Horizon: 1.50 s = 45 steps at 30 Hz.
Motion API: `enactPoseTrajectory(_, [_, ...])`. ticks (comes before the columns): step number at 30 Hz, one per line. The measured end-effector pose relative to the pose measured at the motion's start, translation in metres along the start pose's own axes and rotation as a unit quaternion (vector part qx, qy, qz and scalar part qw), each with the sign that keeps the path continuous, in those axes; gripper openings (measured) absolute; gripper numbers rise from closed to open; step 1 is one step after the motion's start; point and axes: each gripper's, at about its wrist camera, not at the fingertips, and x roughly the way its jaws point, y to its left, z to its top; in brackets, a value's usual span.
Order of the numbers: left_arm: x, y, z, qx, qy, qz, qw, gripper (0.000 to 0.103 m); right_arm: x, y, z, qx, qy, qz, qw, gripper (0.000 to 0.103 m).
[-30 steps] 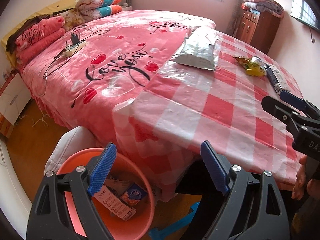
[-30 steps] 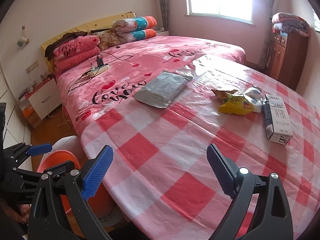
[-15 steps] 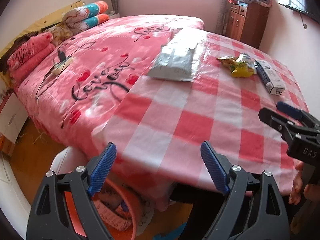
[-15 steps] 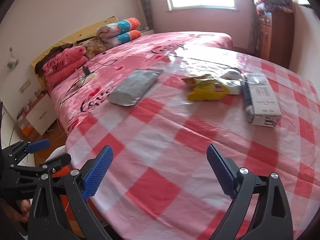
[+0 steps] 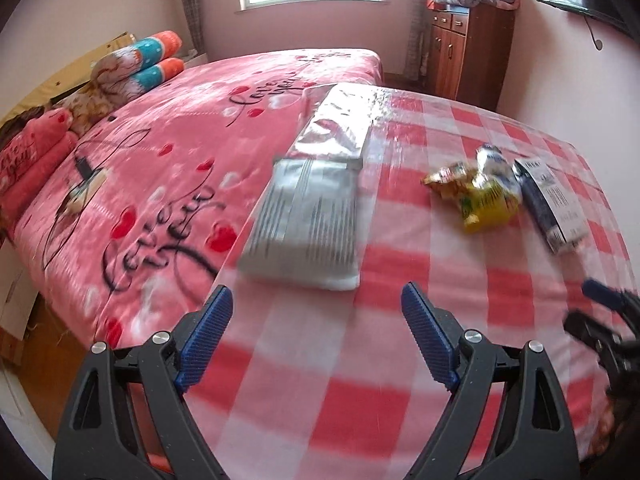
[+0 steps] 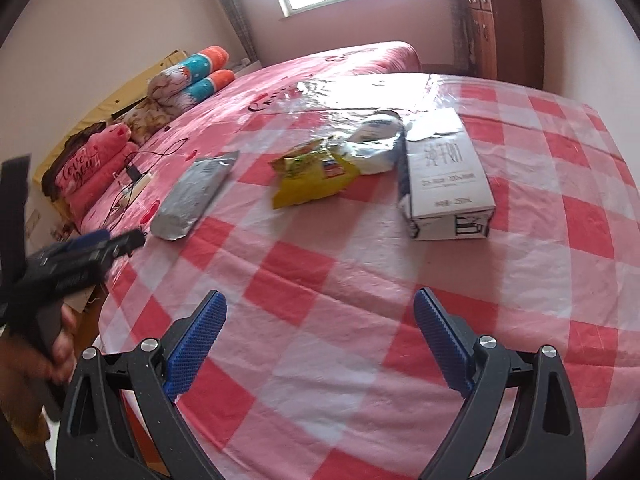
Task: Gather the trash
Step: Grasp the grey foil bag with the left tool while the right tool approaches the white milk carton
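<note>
A silver foil bag (image 5: 306, 216) lies flat at the checked table's left edge, just ahead of my open, empty left gripper (image 5: 318, 334). It also shows in the right wrist view (image 6: 192, 196). A yellow snack wrapper (image 5: 480, 196) (image 6: 312, 178), a crumpled white wrapper (image 6: 374, 144) and a white and blue milk carton (image 5: 554, 204) (image 6: 442, 178) lie further right. My right gripper (image 6: 320, 338) is open and empty above the cloth, short of the carton. The left gripper also shows in the right wrist view (image 6: 104, 242).
The round table (image 6: 400, 300) carries a red and white checked plastic cloth. A pink bed (image 5: 160, 168) with pillows, a power strip and cable stands directly behind it. A wooden cabinet (image 5: 468, 52) with folded blankets stands at the back right, under the window.
Both grippers have risen and moved forward over the table toward the trash. The orange bucket by the table's edge has dropped out of the left wrist view.
</note>
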Motion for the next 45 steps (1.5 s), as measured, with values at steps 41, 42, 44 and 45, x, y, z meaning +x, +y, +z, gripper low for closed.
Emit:
enactPoseTrajectory(41, [0.1, -0.008, 0.042, -0.005, 0.044, -0.038, 0.9983, 0.079, 0.016, -0.07, 0.053, 0.066, 0.011, -0.016, 0.998, 0.094])
enactPoseTrajectory(42, [0.098, -0.011, 0.04, -0.002, 0.043, -0.04, 0.9982, 0.079, 0.016, -0.066, 0.055, 0.058, 0.009, -0.015, 0.998, 0.094])
enactPoseTrajectory(44, [0.095, -0.018, 0.037, 0.004, 0.042, -0.045, 0.9981, 0.079, 0.018, -0.055, 0.058, 0.039, 0.008, -0.015, 0.999, 0.094])
enactPoseTrajectory(45, [0.094, -0.021, 0.035, 0.004, 0.041, -0.045, 0.9981, 0.079, 0.022, -0.047, 0.06, 0.027, 0.011, -0.01, 1.0, 0.094])
